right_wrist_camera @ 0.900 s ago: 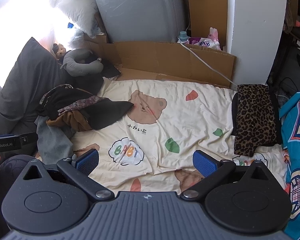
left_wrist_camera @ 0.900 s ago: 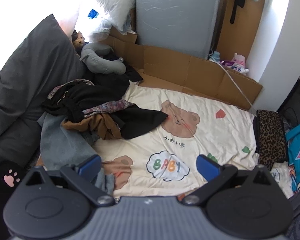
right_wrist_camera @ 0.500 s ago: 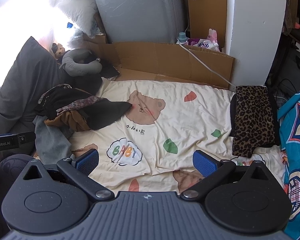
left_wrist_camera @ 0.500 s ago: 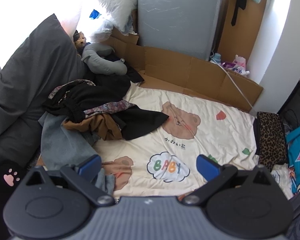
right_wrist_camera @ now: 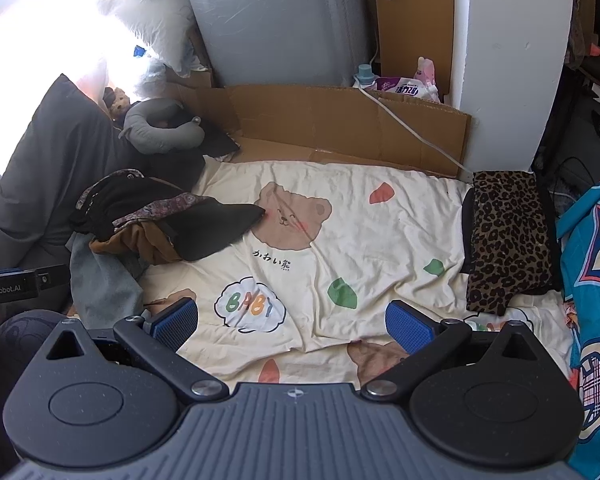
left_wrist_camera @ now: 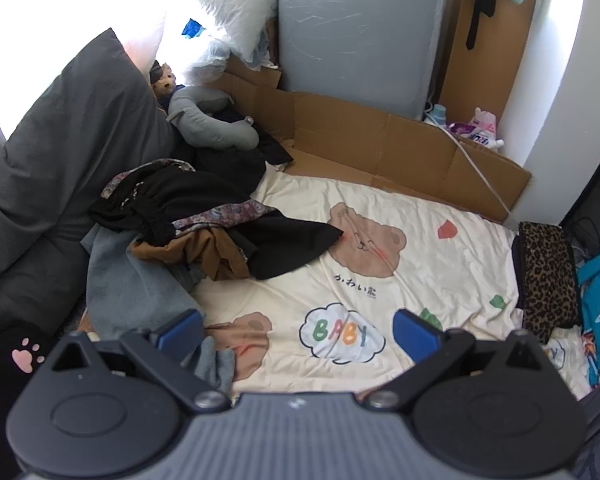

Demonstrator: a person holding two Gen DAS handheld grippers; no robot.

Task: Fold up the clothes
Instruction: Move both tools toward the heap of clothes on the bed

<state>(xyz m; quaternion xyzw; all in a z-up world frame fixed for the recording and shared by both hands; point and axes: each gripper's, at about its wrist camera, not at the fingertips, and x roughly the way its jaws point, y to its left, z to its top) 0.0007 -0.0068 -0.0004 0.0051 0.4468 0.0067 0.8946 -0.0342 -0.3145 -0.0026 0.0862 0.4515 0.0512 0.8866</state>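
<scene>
A heap of unfolded clothes lies at the left of a cream bear-print sheet: black, brown and patterned pieces, with a grey garment at the near side. The heap also shows in the right wrist view. A folded leopard-print garment lies at the sheet's right edge and shows in the left wrist view too. My left gripper is open and empty above the near sheet. My right gripper is open and empty above the sheet.
A dark grey pillow and a grey neck pillow lie behind the heap. Cardboard lines the far edge before a grey panel. A blue patterned cloth lies right. The left gripper's body shows at left.
Both views have shifted slightly; the scene has slid a little in the frames. Both grippers stay open and empty. No clothes have moved.
</scene>
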